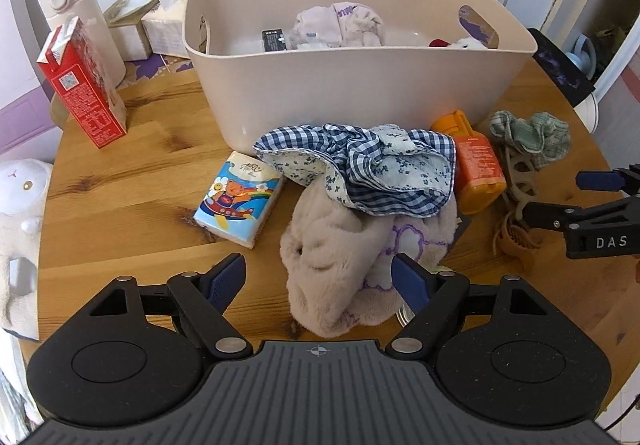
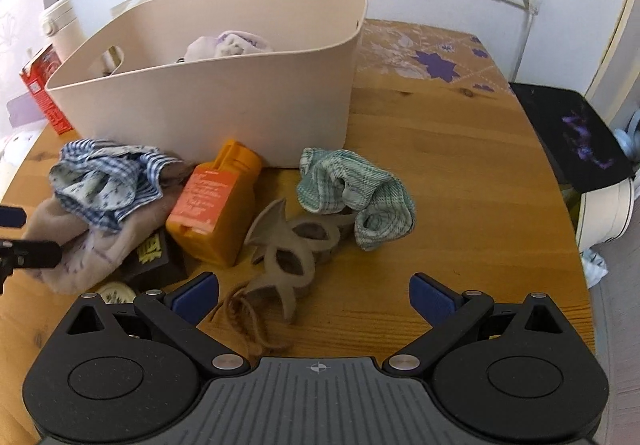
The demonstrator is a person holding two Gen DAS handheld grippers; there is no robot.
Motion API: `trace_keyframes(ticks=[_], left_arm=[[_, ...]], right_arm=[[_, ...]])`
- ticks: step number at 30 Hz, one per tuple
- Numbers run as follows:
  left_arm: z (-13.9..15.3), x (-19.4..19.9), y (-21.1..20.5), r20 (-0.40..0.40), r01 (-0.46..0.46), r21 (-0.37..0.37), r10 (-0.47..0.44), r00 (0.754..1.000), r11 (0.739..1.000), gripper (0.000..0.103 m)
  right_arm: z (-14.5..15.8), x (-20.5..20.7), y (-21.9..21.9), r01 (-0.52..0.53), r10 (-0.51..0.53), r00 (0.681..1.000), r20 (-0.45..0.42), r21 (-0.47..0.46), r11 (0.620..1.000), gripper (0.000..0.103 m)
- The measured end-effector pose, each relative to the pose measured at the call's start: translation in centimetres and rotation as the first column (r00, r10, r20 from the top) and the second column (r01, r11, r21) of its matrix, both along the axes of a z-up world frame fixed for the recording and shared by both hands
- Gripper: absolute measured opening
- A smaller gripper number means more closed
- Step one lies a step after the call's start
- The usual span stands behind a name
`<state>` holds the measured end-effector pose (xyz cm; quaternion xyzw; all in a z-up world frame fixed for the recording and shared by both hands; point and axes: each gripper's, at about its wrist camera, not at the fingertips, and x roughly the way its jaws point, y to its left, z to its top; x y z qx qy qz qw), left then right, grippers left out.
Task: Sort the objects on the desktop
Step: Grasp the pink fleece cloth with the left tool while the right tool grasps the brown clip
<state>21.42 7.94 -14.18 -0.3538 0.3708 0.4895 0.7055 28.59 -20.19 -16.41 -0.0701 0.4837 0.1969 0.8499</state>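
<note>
A beige bin (image 1: 360, 93) (image 2: 220, 105) stands at the back of the wooden table and holds a pink plush cloth (image 1: 340, 23) and small items. In front of it lie a blue checked cloth (image 1: 360, 165) (image 2: 104, 181) on a fluffy beige cloth (image 1: 340, 253) (image 2: 88, 253), a cartoon tissue pack (image 1: 236, 201), an orange bottle (image 1: 478, 165) (image 2: 216, 205), a green checked cloth (image 1: 532, 133) (image 2: 356, 197) and a tan mask with a cord (image 2: 288, 257). My left gripper (image 1: 318, 277) is open, straddling the fluffy cloth's near end. My right gripper (image 2: 314, 293) is open just short of the mask.
A red carton (image 1: 80, 85), a white flask (image 1: 76, 5) and tissue boxes (image 1: 160, 17) stand at the back left. A white plush toy (image 1: 20, 197) lies at the left edge. A black box (image 2: 154, 257) and round tin (image 2: 116, 293) sit by the fluffy cloth. A dark stool (image 2: 576, 133) is right of the table.
</note>
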Motion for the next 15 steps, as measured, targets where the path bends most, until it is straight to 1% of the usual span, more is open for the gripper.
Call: trace_keyframes(ticks=[5,11,14,15], left_arm=[[-0.8,0.2,1.0,-0.002,-0.026,-0.021,0.026,1.0,0.999,0.081],[-1.4,0.5,1.9,-0.006,-0.047,-0.027,0.047,0.999,0.999,0.081],[-1.6,0.5,2.2,0.012,-0.063,-0.037,0.063,0.998,0.997,0.081],[-1.6,0.5,2.2,0.015,-0.071,-0.038,0.072,0.997,0.997,0.079]], right_arm=[[-0.8,1.1,0.4,0.0,0.0,1.0,-0.017,0.001,1.0,0.103],[-1.7,2.1,1.0,-0.012,0.012,0.999,-0.03,-0.003,1.0,0.101],[-2.0,2.3,1.4,-0.026,0.025,0.999,-0.038,-0.01,1.0,0.096],[-2.1,2.4,1.5,-0.028,0.027,0.999,-0.043,-0.013,1.0,0.093]])
